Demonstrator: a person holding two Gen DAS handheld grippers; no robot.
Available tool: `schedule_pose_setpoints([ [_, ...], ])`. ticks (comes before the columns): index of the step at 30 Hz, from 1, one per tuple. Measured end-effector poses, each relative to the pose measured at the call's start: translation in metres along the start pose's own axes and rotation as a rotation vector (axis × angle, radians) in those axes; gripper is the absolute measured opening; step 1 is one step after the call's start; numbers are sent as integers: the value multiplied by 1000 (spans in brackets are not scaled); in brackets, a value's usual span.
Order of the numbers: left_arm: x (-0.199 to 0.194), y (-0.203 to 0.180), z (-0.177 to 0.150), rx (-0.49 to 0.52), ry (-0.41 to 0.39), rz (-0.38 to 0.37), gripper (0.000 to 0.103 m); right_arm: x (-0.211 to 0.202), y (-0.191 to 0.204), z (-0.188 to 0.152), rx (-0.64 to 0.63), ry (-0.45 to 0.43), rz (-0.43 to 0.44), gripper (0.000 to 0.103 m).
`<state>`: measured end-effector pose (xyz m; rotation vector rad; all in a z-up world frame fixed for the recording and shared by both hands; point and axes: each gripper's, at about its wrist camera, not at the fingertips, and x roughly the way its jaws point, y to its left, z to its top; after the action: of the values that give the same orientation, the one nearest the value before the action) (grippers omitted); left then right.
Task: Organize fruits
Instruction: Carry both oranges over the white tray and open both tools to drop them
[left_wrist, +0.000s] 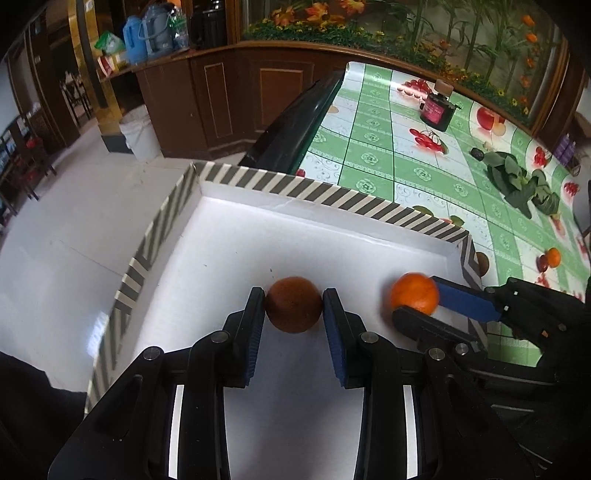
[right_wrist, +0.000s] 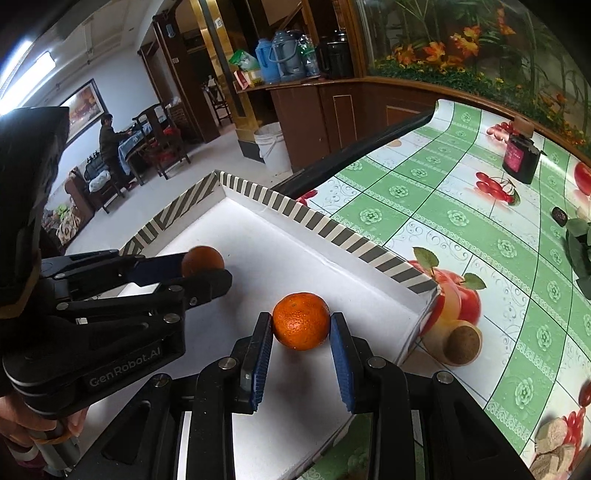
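Note:
A white box with a striped rim (left_wrist: 325, 195) sits at the table's left end; it also shows in the right wrist view (right_wrist: 332, 229). My left gripper (left_wrist: 293, 304) is shut on a dull brownish orange (left_wrist: 293, 304) low over the box floor; this orange also shows in the right wrist view (right_wrist: 202, 260). My right gripper (right_wrist: 301, 321) is shut on a bright orange (right_wrist: 301, 321), also low over the box floor; it shows in the left wrist view too (left_wrist: 413, 293). Another small orange (left_wrist: 553, 257) lies on the tablecloth to the right.
A green checked tablecloth with fruit prints (left_wrist: 406, 155) covers the table. A dark jar with a pink label (left_wrist: 437, 107) stands at the back. Green leaves (left_wrist: 521, 181) lie at the right. A brown round fruit (right_wrist: 463, 343) sits beside the box's corner.

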<state>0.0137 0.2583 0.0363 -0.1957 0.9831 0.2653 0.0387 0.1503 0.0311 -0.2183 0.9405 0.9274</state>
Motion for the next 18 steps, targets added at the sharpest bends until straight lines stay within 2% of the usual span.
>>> schedule_pose_setpoints([
  [3,-4,-2,-1,10,-19,13,34,1,2,0,-14,7,7,33],
  [6,-9,-1,-2,3,-27,8,46,1,2,0,-8,10,10,34],
  [7,-10,-1,-2,4,-35,10,47,-3,2,0,-3,5,11,34],
  [13,-33,-13,-10,30,-100,32,47,-39,-6,-8,50,-63,38,34],
  [18,-55,-37,-19,78,-170,40,47,-71,-12,-25,89,-107,21,34],
])
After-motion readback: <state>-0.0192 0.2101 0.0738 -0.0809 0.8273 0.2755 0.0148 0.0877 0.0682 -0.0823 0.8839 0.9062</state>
